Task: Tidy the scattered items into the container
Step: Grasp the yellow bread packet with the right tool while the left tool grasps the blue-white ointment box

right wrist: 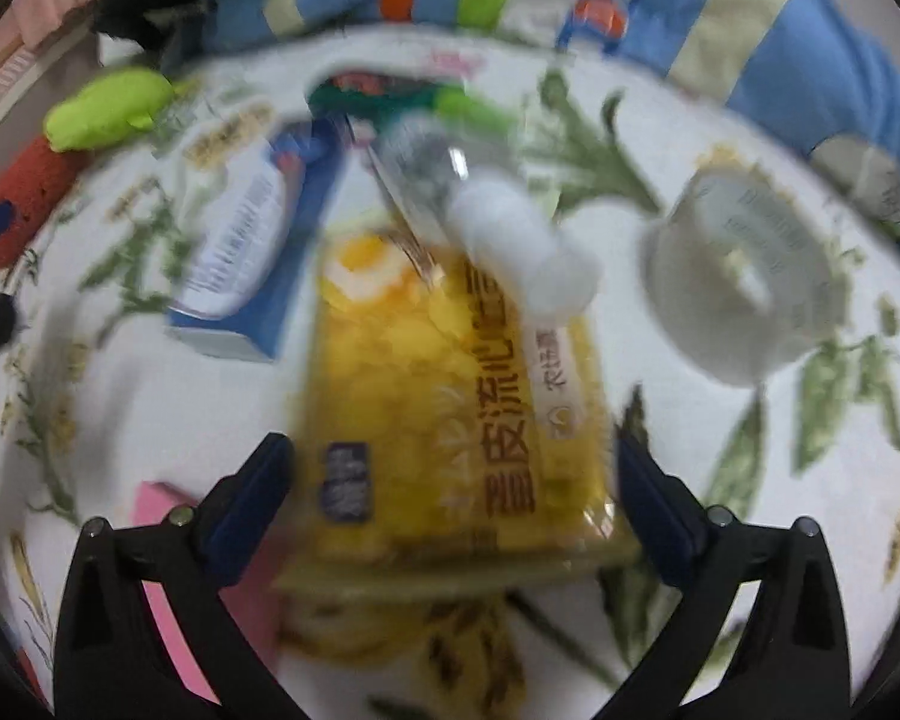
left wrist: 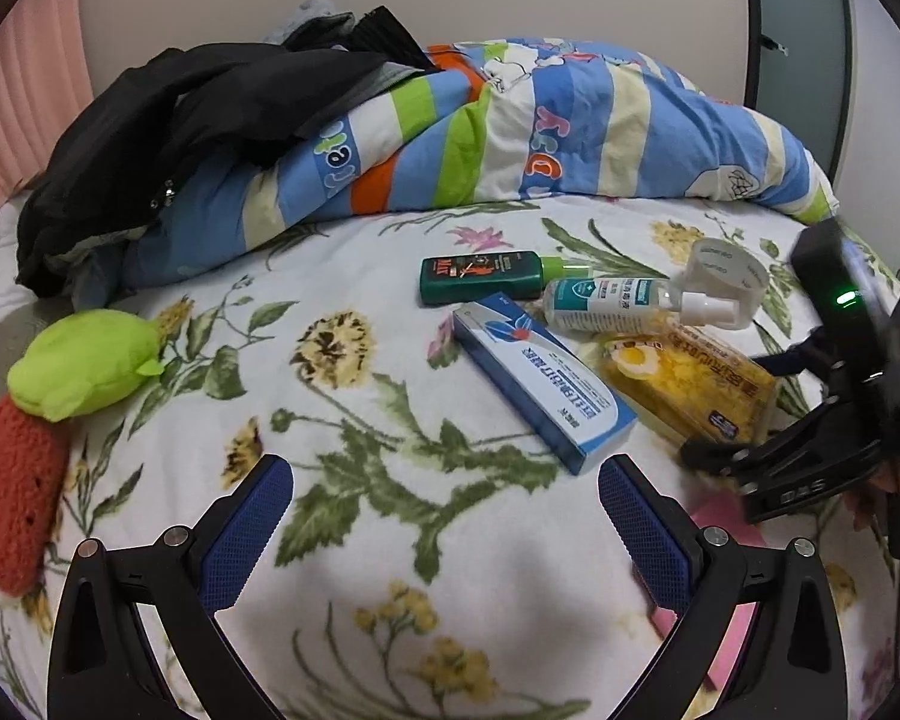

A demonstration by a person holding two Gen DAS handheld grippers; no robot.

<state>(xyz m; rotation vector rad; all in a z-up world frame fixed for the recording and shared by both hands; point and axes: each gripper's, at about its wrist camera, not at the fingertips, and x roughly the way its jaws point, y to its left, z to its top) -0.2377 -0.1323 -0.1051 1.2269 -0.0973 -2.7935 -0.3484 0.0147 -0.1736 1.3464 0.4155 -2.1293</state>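
Observation:
On the floral bedsheet lie a yellow snack packet [left wrist: 693, 381] [right wrist: 450, 408], a blue and white box [left wrist: 543, 381] [right wrist: 252, 246], a clear spray bottle [left wrist: 618, 300] [right wrist: 450, 180], a dark green bottle [left wrist: 486, 277] [right wrist: 390, 99] and a roll of clear tape [left wrist: 729, 276] [right wrist: 744, 276]. My right gripper [right wrist: 453, 498] is open, its fingers either side of the packet's near end; its view is blurred. It shows in the left wrist view [left wrist: 810, 456]. My left gripper [left wrist: 444, 534] is open and empty over bare sheet, in front of the box.
A striped duvet [left wrist: 510, 132] with black clothes [left wrist: 168, 138] fills the back of the bed. A green and red knitted toy [left wrist: 60, 384] lies at the left. A pink flat thing [left wrist: 732, 546] [right wrist: 168, 504] lies under the right gripper. No container is in view.

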